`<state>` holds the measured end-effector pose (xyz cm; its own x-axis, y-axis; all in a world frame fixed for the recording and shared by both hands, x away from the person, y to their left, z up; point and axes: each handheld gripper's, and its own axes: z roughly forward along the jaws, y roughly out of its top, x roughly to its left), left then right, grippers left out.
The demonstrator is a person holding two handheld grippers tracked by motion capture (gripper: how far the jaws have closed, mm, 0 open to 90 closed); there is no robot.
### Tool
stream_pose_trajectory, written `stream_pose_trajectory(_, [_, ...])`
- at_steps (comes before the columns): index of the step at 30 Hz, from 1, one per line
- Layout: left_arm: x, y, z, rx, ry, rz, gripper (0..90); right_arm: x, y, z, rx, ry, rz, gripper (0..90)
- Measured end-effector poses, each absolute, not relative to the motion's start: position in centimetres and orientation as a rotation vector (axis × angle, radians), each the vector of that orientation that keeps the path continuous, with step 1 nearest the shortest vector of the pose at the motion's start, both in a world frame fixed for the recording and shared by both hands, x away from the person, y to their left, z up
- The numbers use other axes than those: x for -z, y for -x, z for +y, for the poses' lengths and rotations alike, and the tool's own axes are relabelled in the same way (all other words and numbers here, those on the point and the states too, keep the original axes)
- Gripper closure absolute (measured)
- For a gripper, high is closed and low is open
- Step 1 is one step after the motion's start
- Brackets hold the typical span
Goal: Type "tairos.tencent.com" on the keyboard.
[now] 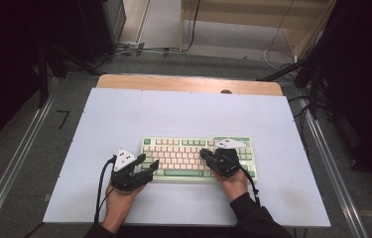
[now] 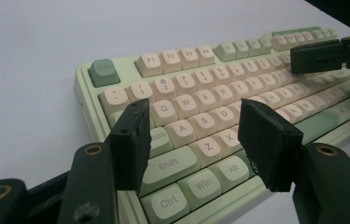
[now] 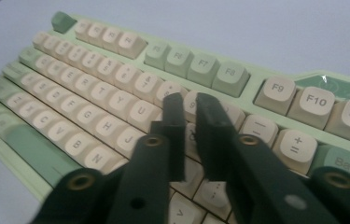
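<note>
A: How many things do you have before you?

B: You have one keyboard (image 1: 196, 158), and it lies on one white table (image 1: 124, 119), toward your side and a little right of the middle. You hold two grippers, one in each hand.

A: How does the keyboard look?

B: Its case is pale green. Most keys are cream; the Esc key (image 2: 103, 72), the space bar (image 1: 183, 173), four of the function keys and the Shift, Ctrl, Win and Alt keys are green. In the left gripper view you can read Q, W, E, A, S, Z, X clearly.

A: And your tools?

B: Your left gripper (image 1: 149, 167) is at the left end of the keyboard, its jaws spread wide above the low left keys; between them nothing is held. Your right gripper (image 1: 206, 154) is over the right half of the key field. Its jaws stand narrow, with only a thin gap, and their tips are over the keys near the number row. I cannot tell if the tips touch a key.

A: What is hard to see?

B: In the high view your right hand (image 1: 233, 178) covers the low right keys. In the right gripper view the jaws hide some keys, and the far keys are blurred, so their letters are not readable.
</note>
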<state>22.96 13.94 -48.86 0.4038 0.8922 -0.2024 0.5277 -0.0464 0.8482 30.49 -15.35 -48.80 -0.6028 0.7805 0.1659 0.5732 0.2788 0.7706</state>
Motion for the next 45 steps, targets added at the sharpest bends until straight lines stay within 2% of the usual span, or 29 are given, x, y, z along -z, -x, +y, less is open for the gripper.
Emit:
stream_pose_trajectory(5, [48.8,-23.1,13.8,-0.48,-1.712,1.248,44.3,48.4,-30.2,-15.7,-1.276,-1.259,2.288,46.9])
stream_pose_trajectory(7, [48.9,-23.2,13.7,-0.475,-1.715,1.242,44.3,48.3,-30.1,-16.0,-1.283,-1.263,2.277,44.0])
stream_pose_trajectory(10, [48.9,-23.3,13.6,-0.471,-1.723,1.235,44.3,48.1,-30.0,-16.3,-1.291,-1.273,2.257,35.1])
stream_pose_trajectory(14, [48.9,-23.4,13.5,-0.468,-1.722,1.232,44.2,48.0,-29.8,-16.7,-1.286,-1.282,2.247,32.1])
stream_pose_trajectory(17, [48.9,-23.5,13.4,-0.466,-1.726,1.229,44.2,47.9,-29.4,-16.7,-1.281,-1.261,2.232,43.6])
stream_pose_trajectory(19, [48.9,-23.5,13.3,-0.466,-1.727,1.226,44.2,47.8,-29.2,-16.8,-1.302,-1.248,2.234,58.4])
stream_pose_trajectory(21, [48.9,-23.6,13.2,-0.464,-1.726,1.225,44.2,47.8,-29.0,-16.8,-1.317,-1.231,2.24,69.1])
stream_pose_trajectory(27, [48.9,-23.6,13.2,-0.464,-1.726,1.224,44.3,47.9,-28.8,-16.6,-1.324,-1.211,2.268,87.4])
stream_pose_trajectory(45, [48.9,-23.5,13.6,-0.469,-1.723,1.233,44.3,48.3,-28.1,-15.4,-1.306,-1.171,2.344,87.7])
